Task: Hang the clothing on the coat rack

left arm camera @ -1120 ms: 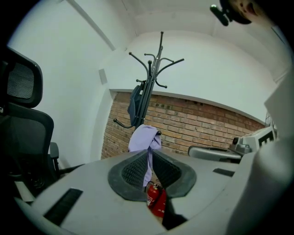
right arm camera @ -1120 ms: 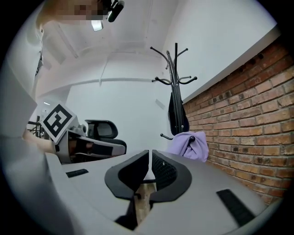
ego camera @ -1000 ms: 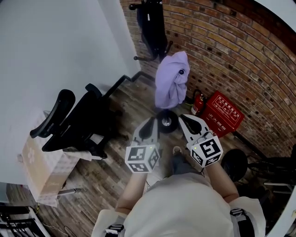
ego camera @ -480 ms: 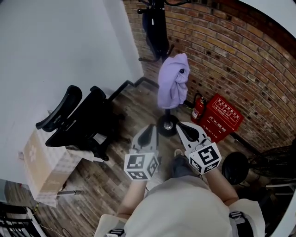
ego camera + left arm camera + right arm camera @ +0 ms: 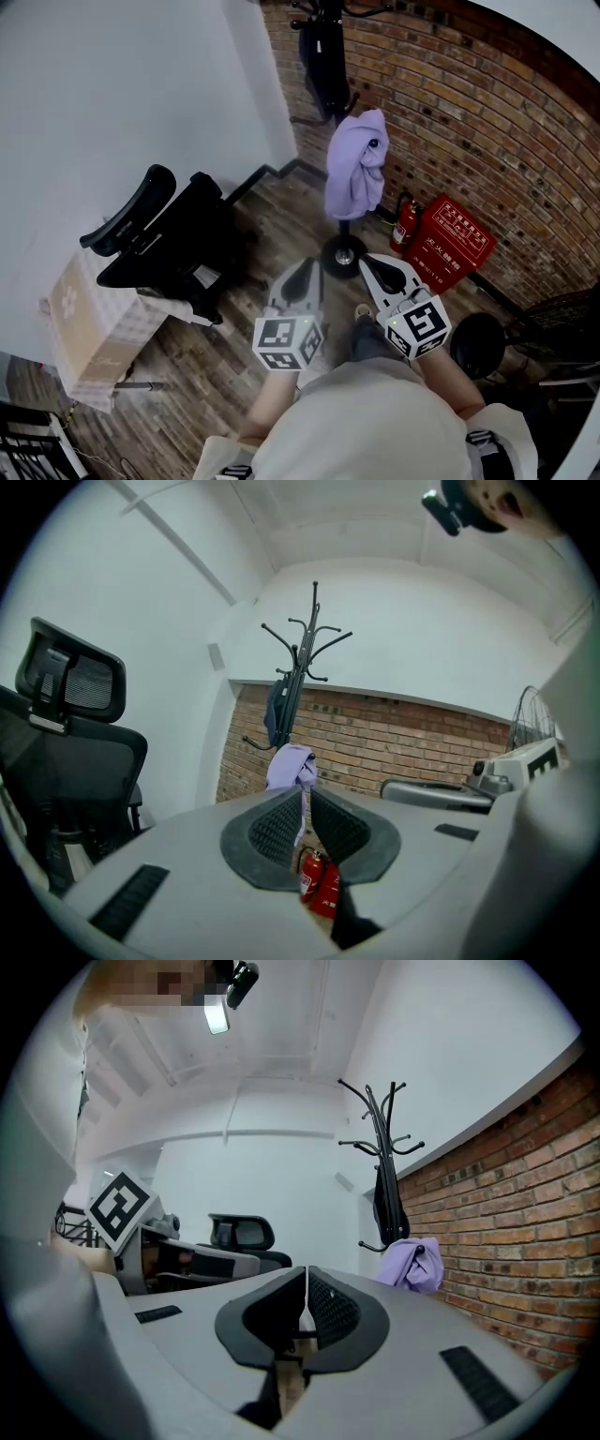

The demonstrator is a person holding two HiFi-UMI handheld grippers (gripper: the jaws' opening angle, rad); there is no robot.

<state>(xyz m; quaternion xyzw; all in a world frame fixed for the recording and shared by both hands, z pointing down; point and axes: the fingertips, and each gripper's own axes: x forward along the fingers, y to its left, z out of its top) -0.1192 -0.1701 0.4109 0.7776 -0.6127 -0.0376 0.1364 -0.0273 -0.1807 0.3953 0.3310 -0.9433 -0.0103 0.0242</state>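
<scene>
We hold left tool (image 5: 303,270) and right tool (image 5: 372,265) closed, empty, lower centre of frame. Garment (image 5: 354,176) hangs on low peg of rack (image 5: 339,253), upper centre. Risk: bunched on one peg, may slip if we knock rack.

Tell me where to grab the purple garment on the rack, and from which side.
Probably the loose lower folds of the purple garment, approached from the open floor side: it drapes off a hook, with the brick wall close beside it.

Your 10 o'clock: black office chair (image 5: 164,239); 8 o'clock: cardboard box (image 5: 89,328); 2 o'clock: fire extinguisher (image 5: 405,223) beside red box (image 5: 448,242).
</scene>
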